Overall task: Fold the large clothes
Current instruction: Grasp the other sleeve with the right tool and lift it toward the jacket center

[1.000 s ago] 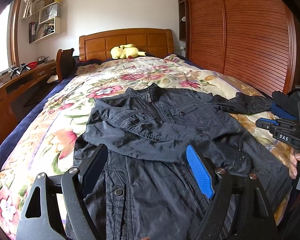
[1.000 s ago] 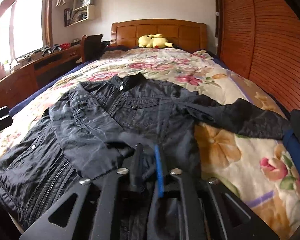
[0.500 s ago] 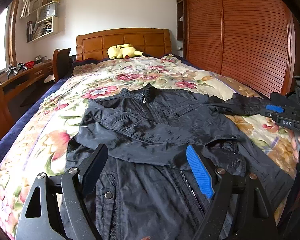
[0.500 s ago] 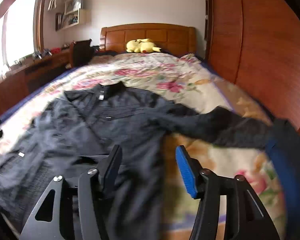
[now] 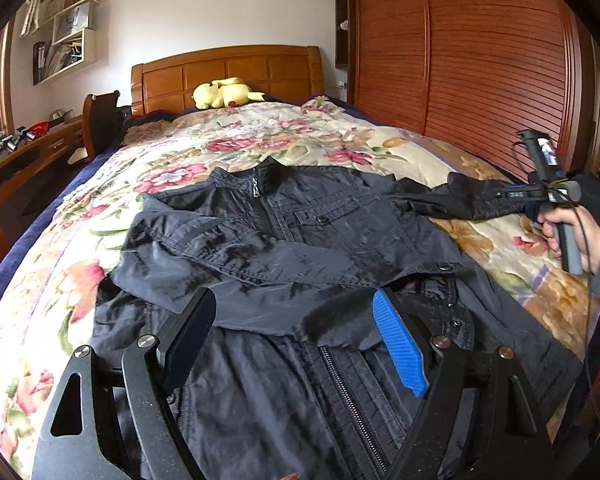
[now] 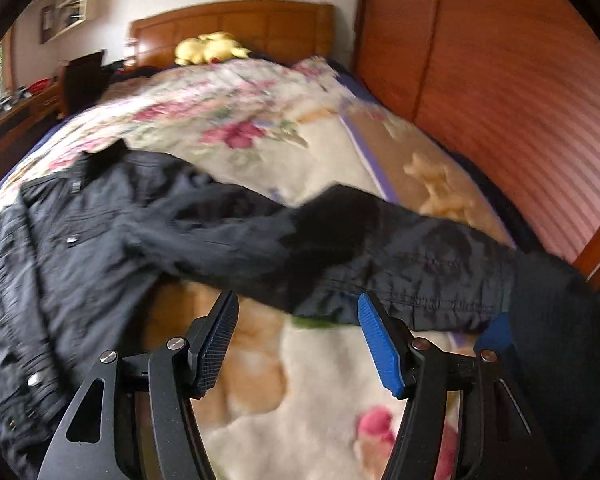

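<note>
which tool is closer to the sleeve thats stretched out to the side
Right. The right tool hangs open just short of the outstretched sleeve, nothing between its pads. The left tool is open over the jacket front, well away.

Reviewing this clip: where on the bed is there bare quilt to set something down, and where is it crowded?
Free: the floral quilt between the black jacket's collar and the yellow plush toy at the wooden headboard; also the strip left of the jacket, and the patch under the open right gripper. Crowded: the near middle, covered by the jacket and its outstretched sleeve.
</note>
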A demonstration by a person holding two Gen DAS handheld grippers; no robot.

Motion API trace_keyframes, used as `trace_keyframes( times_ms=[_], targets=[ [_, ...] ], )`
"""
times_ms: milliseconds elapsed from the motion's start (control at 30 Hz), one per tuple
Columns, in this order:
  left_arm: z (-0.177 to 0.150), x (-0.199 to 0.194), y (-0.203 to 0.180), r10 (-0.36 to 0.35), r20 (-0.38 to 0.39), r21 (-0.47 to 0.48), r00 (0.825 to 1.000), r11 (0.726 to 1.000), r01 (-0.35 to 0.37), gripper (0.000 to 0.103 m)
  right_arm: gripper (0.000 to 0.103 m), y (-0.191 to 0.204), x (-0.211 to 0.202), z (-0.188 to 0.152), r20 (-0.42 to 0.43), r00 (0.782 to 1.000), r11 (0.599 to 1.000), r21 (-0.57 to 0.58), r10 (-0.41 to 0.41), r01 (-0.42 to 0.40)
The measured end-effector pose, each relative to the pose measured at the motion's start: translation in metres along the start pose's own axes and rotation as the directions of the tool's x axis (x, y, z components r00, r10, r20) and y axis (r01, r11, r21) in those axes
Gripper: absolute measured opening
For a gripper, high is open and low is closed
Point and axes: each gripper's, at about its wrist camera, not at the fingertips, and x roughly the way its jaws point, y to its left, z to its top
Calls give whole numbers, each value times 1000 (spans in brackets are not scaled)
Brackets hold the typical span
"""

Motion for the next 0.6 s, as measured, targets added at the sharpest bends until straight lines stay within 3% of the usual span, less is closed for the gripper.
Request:
trace_keyframes(
  times_ms=[333, 600],
  targets=[
    [-1, 17, -12, -10, -35, 16, 999, 1000, 10, 82, 64, -24, 83, 6, -135, 988, 992, 98, -69, 83],
    [-3, 23, -17, -14, -51, 25, 999, 1000, 16, 82, 66, -6, 119, 19, -159, 982, 993, 39, -106, 113]
  ],
)
